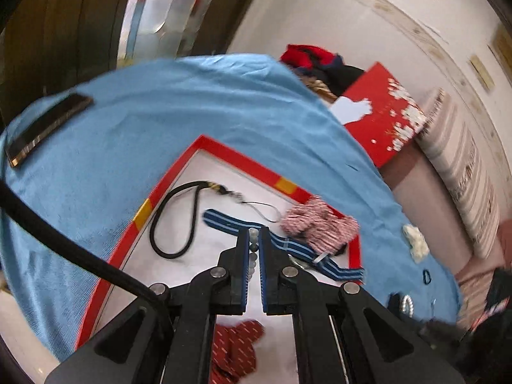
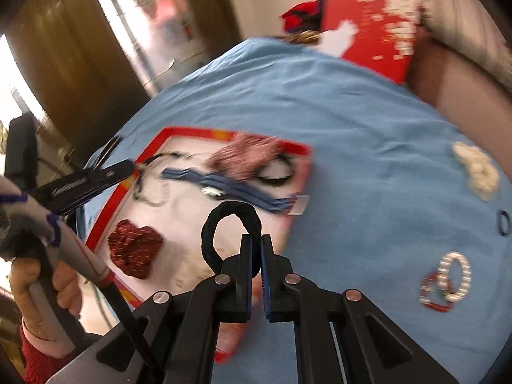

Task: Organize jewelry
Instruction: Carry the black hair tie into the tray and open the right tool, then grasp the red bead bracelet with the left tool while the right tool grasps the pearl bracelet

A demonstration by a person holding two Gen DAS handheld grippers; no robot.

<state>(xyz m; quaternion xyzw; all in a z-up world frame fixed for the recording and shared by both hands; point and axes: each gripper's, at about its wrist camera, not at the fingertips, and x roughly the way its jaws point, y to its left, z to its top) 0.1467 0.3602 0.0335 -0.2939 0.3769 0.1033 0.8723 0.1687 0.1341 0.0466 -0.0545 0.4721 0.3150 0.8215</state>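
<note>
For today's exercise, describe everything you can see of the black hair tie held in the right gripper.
The black hair tie is a thick, matte, fabric-covered elastic loop. It stands up in a rounded arch, its lower part pinched between the shut fingers of the right gripper, held over the red-rimmed white tray. Nothing else visibly touches it.

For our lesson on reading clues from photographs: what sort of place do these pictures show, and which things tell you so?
Probably a room in a home. A blue cloth covers the table, a red-rimmed tray holds hair ties and straps, and folded clothes are piled by the wall.
</note>
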